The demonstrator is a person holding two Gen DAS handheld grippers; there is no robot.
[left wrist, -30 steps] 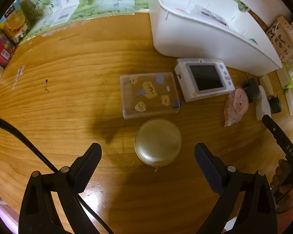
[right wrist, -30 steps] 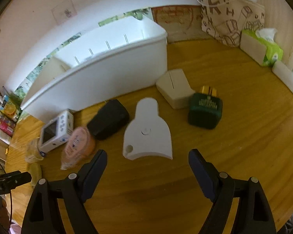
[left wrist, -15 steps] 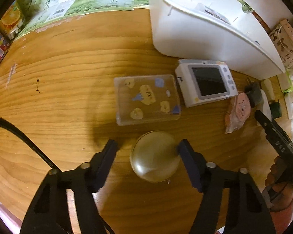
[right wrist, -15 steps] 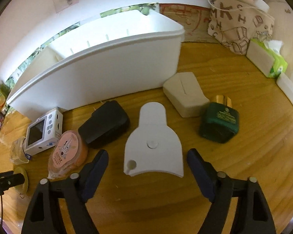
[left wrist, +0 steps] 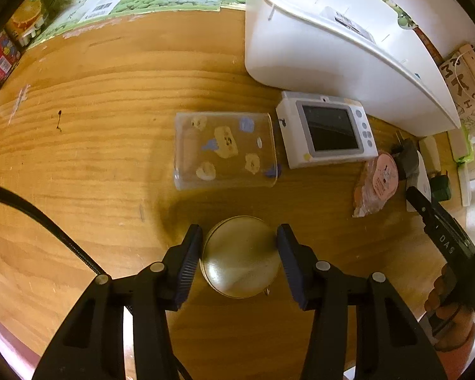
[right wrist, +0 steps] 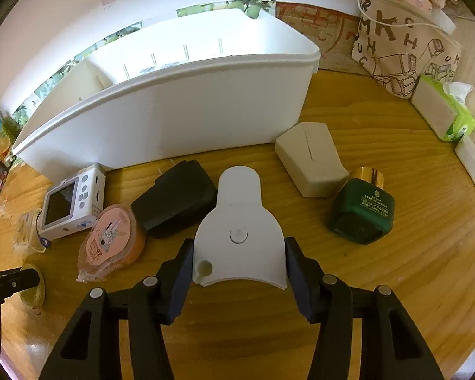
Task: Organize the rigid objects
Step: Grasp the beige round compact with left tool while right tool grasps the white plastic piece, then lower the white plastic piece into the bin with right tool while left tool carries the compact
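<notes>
Round gold tin (left wrist: 240, 256) on the wooden counter (left wrist: 95, 158), between the closing jaws of the left gripper (left wrist: 240, 247), pads at its sides. White flared plastic piece (right wrist: 239, 234) flat on the counter, its wide end between the closing jaws of the right gripper (right wrist: 239, 261), pads against its edges. Beyond the tin: clear sticker-covered case (left wrist: 224, 150), small white screen device (left wrist: 327, 129), pink-lidded cup (left wrist: 376, 183). Around the white piece: black adapter (right wrist: 174, 198), beige box (right wrist: 310, 158), green bottle (right wrist: 361, 212). Long white bin (right wrist: 174, 117) behind all.
</notes>
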